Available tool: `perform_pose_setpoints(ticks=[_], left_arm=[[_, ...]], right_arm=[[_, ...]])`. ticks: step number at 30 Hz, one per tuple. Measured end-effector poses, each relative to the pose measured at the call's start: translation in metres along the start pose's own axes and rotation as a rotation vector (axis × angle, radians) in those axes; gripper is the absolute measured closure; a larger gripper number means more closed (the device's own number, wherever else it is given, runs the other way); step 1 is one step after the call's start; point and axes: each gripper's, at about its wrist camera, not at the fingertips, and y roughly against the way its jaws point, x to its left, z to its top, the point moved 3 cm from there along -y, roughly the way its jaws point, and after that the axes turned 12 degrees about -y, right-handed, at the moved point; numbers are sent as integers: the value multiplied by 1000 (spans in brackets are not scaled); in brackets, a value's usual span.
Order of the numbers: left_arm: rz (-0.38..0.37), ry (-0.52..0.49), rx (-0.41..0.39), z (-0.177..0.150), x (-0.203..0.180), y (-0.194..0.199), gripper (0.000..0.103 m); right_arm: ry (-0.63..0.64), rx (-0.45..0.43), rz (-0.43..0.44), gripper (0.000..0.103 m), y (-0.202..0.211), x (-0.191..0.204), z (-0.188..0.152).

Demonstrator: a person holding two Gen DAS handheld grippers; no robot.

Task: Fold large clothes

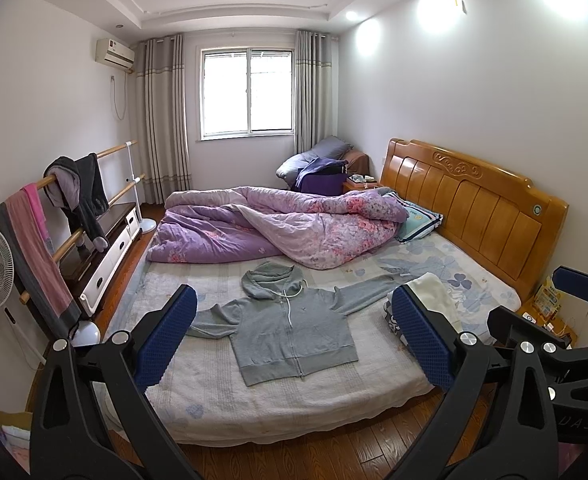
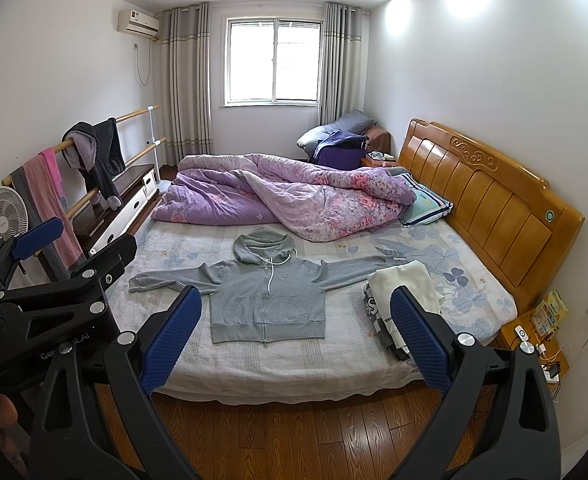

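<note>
On bed [image 2: 254, 364], hoodie [image 2: 268, 300] flat, zip up, sleeves spread crosswise, hem nearest; both hand-held grippers, left [image 1: 294, 336] and right [image 2: 296, 340], gape empty, well short, left one likely nearer left sleeve

Reading white lettering "Gen...ot.AI" on left gripper [image 2: 50, 276] body in right wrist view, middle letters hidden behind my near finger. Left wrist view: partial "UAS" on right gripper [image 1: 574, 312] body. Print on folded clothes pile [image 2: 378, 312] too cropped to read.
</note>
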Motion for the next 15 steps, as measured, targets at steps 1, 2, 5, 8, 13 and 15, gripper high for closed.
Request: perform_pose_setpoints(ticks=[1, 2, 5, 8, 13, 15], left_arm=[[0, -1, 0, 0, 0, 0, 5], [-2, -1, -1, 0, 0, 0, 5], [-1, 1, 0, 1, 0, 0, 5], [-4, 1, 0, 1, 1, 0, 5], [-3, 3, 3, -2, -1, -1, 5], [-6, 2, 3, -1, 0, -2, 5]], right_arm=[[1, 1, 0, 11, -1, 0, 0], [3, 0, -1, 11, -1, -1, 0], [2, 0, -1, 11, -1, -1, 0], [2, -1, -3, 11, -1, -1, 1], [5, 2, -4, 11, -5, -3, 0], [5, 2, -4, 11, -6, -3, 0]])
